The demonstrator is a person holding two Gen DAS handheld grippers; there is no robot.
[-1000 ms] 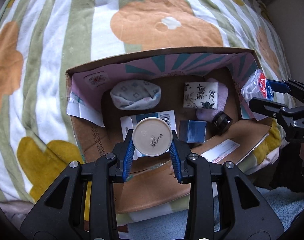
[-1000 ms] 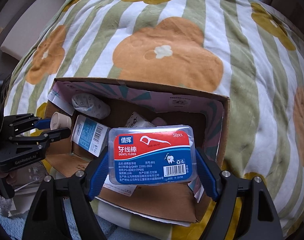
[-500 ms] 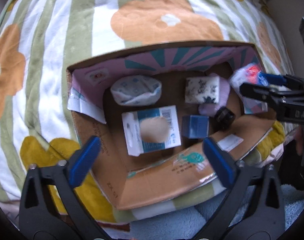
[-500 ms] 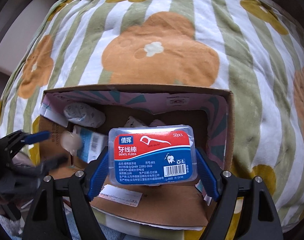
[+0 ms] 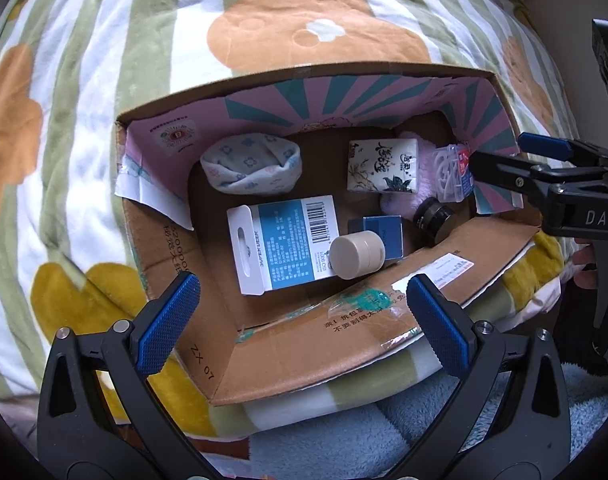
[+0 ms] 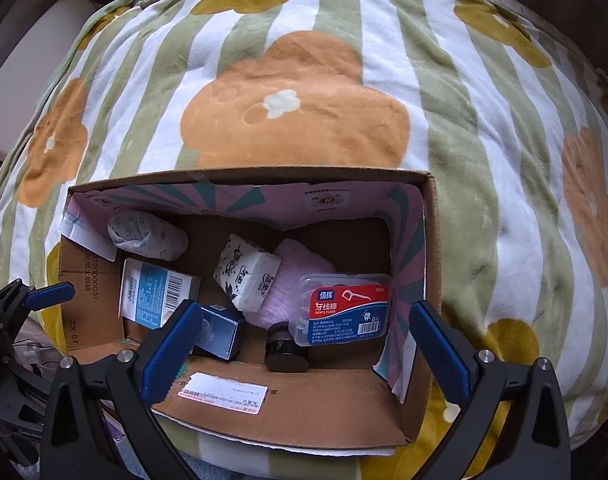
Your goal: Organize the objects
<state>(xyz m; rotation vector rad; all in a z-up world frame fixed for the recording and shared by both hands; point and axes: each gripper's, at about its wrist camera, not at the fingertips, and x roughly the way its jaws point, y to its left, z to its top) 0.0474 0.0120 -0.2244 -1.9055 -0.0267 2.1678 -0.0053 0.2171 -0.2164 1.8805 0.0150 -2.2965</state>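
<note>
An open cardboard box (image 5: pixel 288 348) (image 6: pixel 296 412) sits on a flowered blanket. In it lie a beige round jar (image 5: pixel 357 255), a blue-and-white carton (image 5: pixel 282 245) (image 6: pixel 156 294), a dental floss case (image 6: pixel 345 309) (image 5: pixel 449 174), a tissue pack (image 5: pixel 382 165) (image 6: pixel 246 276), a rolled cloth (image 5: pixel 251 164) (image 6: pixel 148 238), a small blue box (image 5: pixel 379 230) (image 6: pixel 220 334), a black jar (image 5: pixel 433 216) (image 6: pixel 286 346) and a pink cloth (image 6: pixel 292 276). My left gripper (image 5: pixel 304 322) is open and empty above the box's near edge. My right gripper (image 6: pixel 305 346) is open and empty above the box's right part.
The striped flowered blanket (image 5: pixel 144 40) (image 6: pixel 304 100) lies all round the box. A pale blue fleece (image 5: pixel 343 440) lies below its near edge. The right gripper shows at the right edge of the left wrist view (image 5: pixel 543 172); the left gripper shows at the left edge of the right wrist view (image 6: pixel 24 308).
The left gripper opened and the beige jar dropped onto the carton. The right gripper opened and the dental floss case dropped into the box's right side.
</note>
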